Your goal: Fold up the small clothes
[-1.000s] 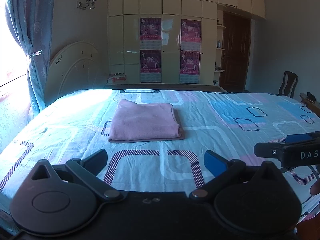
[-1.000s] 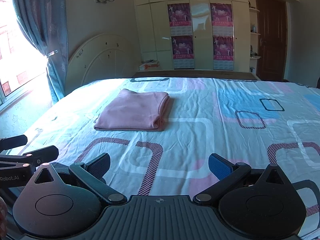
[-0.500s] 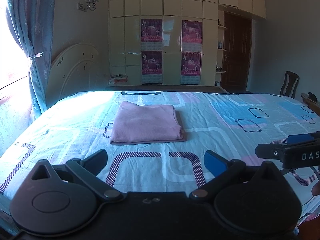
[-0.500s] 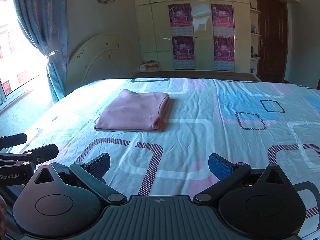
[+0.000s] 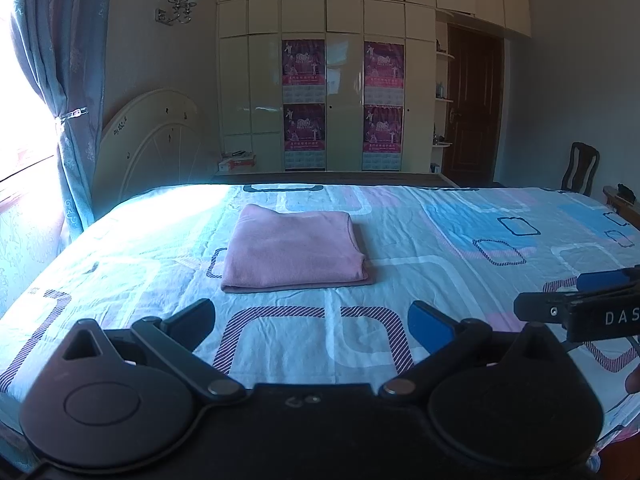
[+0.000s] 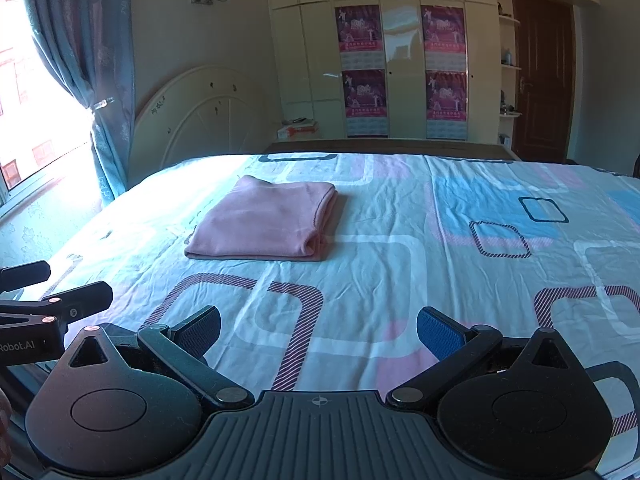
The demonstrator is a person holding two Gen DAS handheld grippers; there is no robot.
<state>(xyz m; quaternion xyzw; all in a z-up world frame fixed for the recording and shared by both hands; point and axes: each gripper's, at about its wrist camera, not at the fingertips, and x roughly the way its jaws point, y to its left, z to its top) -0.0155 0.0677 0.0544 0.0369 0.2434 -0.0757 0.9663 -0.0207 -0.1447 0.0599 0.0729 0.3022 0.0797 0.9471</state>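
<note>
While both cams frame the pink folded garment [image 5: 294, 250] lying flat on the patterned bedsheet [image 5: 420, 264], well ahead of both tools, details differ. Left gripper [image 5: 312, 322]: fingers spread wide, nothing between them, low over the near sheet. Right gripper [image 6: 319, 330]: same, spread and empty. Left view only: chair [image 5: 580, 168] at far right, plus the right tool's side at the frame edge. Right view only: garment's layered fold edges on its right side, window [image 6: 24, 136] at left.
</note>
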